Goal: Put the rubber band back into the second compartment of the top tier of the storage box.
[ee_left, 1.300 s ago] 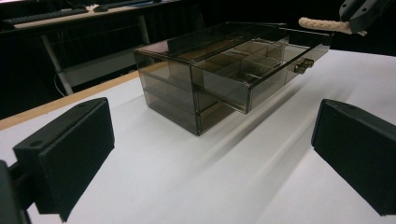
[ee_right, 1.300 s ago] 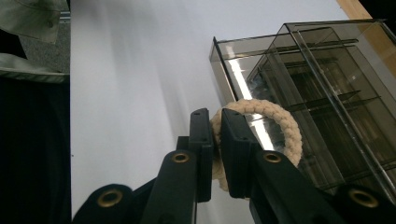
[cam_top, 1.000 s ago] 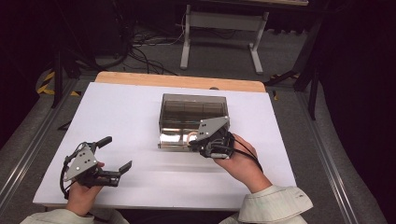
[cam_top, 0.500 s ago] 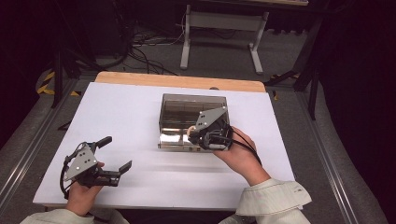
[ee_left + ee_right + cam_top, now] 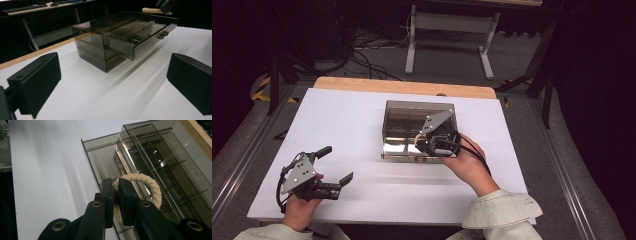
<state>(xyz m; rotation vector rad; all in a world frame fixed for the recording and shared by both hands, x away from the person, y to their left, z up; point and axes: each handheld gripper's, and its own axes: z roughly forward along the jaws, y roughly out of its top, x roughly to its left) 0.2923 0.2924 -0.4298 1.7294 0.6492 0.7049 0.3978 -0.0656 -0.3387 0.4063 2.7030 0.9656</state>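
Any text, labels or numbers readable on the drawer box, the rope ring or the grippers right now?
None: no readable text anywhere.
Drawer box: plain smoked plastic, no label.
Rope ring: no tag.
Right gripper, left gripper: no markings visible.

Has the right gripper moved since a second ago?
Yes, slightly: the right gripper with its rope ring has edged farther over the smoky drawer box.

Bright white table, dark surroundings, soft streaky shadows, slight blur.
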